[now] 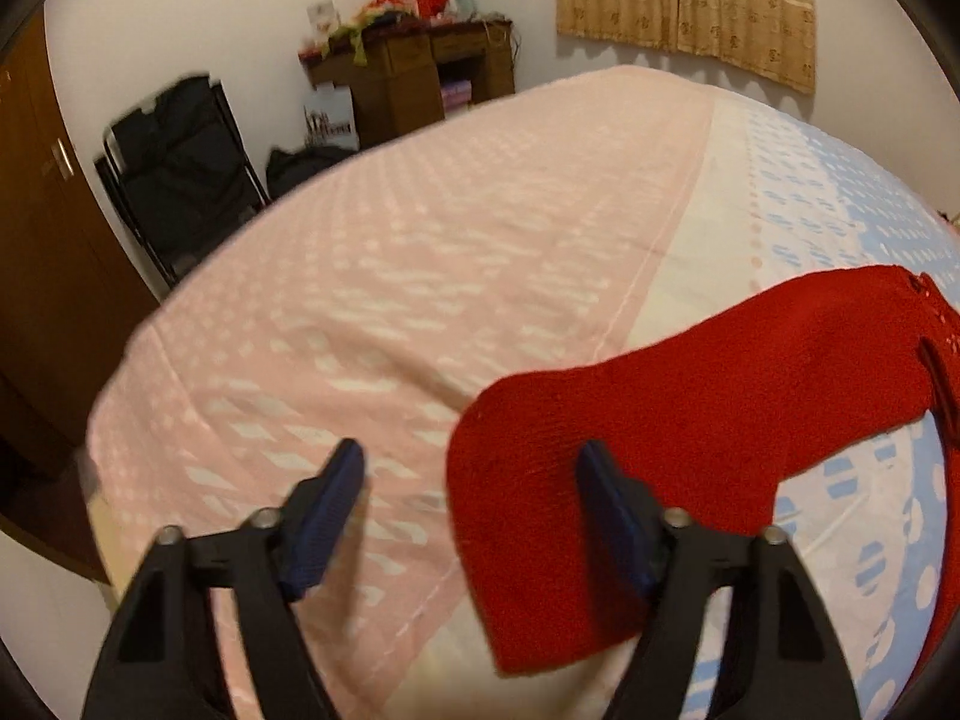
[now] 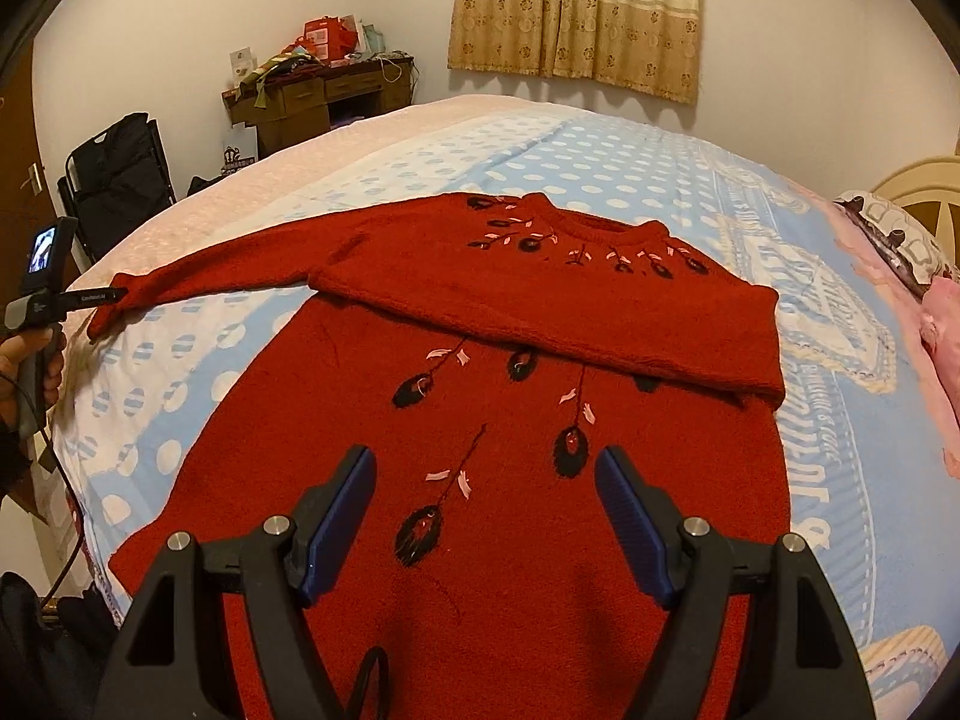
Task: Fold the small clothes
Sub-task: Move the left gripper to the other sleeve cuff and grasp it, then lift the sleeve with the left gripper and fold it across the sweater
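Observation:
A red knitted sweater [image 2: 492, 432] with black and pink embroidery lies flat on the bed, neck away from me. One sleeve is folded across the chest [image 2: 570, 324]; the other sleeve [image 2: 228, 276] stretches out to the left. My right gripper [image 2: 486, 468] is open and empty, hovering over the sweater's lower body. My left gripper [image 1: 471, 462] is open at the cuff of the outstretched sleeve [image 1: 660, 420], its right finger [image 1: 606, 492] over the cuff, nothing pinched. The left gripper also shows in the right wrist view [image 2: 111, 297] at that cuff.
The bed has a pink sheet [image 1: 390, 252] and a blue polka-dot sheet [image 2: 600, 168]. A pillow [image 2: 894, 240] lies at the right. A wooden desk [image 2: 324, 96], a black folding chair [image 2: 114, 180], a brown door [image 1: 42, 240] and curtains [image 2: 576, 6] stand beyond.

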Motion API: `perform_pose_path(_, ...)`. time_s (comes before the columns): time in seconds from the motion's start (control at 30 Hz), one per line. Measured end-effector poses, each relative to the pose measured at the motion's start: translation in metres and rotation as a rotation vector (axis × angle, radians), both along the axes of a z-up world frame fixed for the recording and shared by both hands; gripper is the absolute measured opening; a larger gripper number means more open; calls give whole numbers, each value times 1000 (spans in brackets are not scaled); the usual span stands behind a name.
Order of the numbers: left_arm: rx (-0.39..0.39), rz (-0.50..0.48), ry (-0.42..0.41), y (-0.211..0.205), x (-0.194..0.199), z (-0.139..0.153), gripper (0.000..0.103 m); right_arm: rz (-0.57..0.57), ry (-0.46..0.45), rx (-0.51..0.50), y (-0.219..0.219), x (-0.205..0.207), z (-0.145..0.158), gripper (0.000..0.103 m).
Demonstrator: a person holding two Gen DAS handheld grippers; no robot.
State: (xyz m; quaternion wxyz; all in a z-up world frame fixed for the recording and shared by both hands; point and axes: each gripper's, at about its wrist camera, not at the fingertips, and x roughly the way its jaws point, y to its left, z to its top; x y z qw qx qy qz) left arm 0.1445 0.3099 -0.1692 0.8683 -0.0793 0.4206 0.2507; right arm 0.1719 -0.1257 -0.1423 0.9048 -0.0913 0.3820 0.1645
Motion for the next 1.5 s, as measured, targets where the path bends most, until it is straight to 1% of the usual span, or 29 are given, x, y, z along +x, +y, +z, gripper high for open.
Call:
perform_pose_path(0.03,-25,3,-15,1,0,-1,67,0,1,1,0,0,-1,76)
perform_pose_path(0.1,-37,5,-29,1,-2,-2,64,0,5,4,0,0,-2,76)
perform_pose_path(0.17,-42,-6,-38,-1,-3,-1,54,0,9,8,1,0,-5,76)
perform_pose_path(0.2,-45,-15,-39,-3,-2,-1,51,1,10,10,2,-1,-5,76)
perform_pose_path(0.27,-44,-43,-42,-8,-1,0,31,3,8,13,2,-2,-6,76)
perform_pose_path(0.3,-42,-62,-40,-13,1,0,26,4,7,15,3,-3,-6,76)
perform_pose_path(0.33,-40,-70,-38,-14,1,0,18,4,7,17,2,-3,-6,76)
perform_pose_path(0.37,-35,-83,-33,-18,3,1,14,4,6,18,2,-3,-7,76)
perform_pose_path(0.43,-24,-88,-29,-19,3,4,13,0,5,20,1,-4,-7,76)
perform_pose_path(0.57,-67,-85,-50,-14,6,14,12,-20,-3,32,-5,-4,-5,76)
perform_pose_path(0.67,-93,-85,-89,-12,3,29,12,-36,-10,46,-10,-4,-3,76)
perform_pose_path(0.73,-124,-92,-121,-13,2,42,12,-42,-14,53,-11,-3,-3,76)
perform_pose_path(0.77,-147,-102,-137,-14,3,50,12,-43,-14,56,-11,-3,-2,76)
perform_pose_path(0.87,-184,-132,-167,-22,8,67,12,-45,-19,62,-11,-3,-2,76)
perform_pose_path(0.97,-203,-177,-203,-41,18,89,12,-46,-20,65,-12,-5,-2,76)
perform_pose_path(1.13,-224,-245,-236,-77,43,114,12,-58,-26,78,-21,-8,-1,76)
perform_pose_path(1.27,-226,-321,-265,-115,66,135,12,-70,-29,85,-28,-10,-1,76)
perform_pose_path(1.3,-224,-348,-274,-131,73,141,12,-76,-29,90,-30,-10,-2,76)
perform_pose_path(1.4,-233,-406,-284,-163,84,151,12,-90,-25,104,-38,-10,-4,76)
perform_pose_path(1.5,-224,-470,-278,-199,98,154,12,-101,-21,110,-45,-10,-7,76)
